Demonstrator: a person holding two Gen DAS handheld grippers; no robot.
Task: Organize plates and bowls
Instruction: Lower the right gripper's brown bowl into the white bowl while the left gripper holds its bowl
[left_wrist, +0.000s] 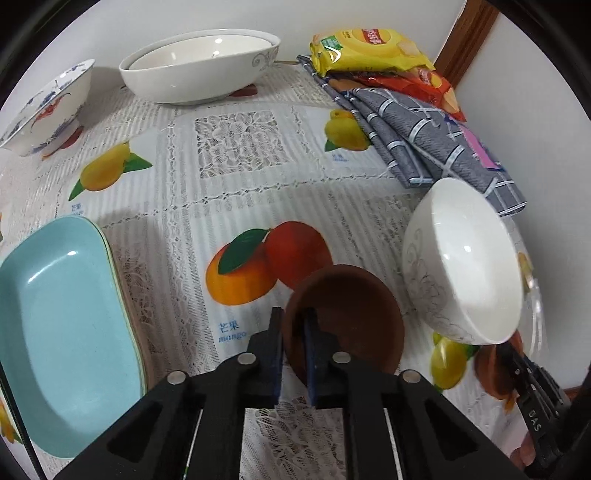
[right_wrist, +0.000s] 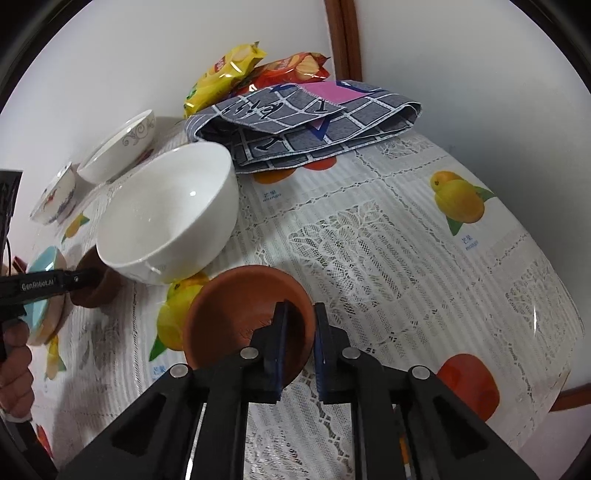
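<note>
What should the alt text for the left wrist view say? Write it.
The left gripper is shut on the rim of a brown bowl on a fruit-print tablecloth. A white bowl sits to its right, a light blue dish to its left, more bowls and snack bags behind.

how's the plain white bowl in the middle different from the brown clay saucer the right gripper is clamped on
The plain white glossy bowl is deep and rounded; the brown clay saucer is shallow and matte. The white bowl looks the larger of the two. The right gripper is shut on the saucer's rim, while no gripper touches the white bowl in the right wrist view. Both are round, empty, and sit close together over the fruit-print tablecloth.
</note>
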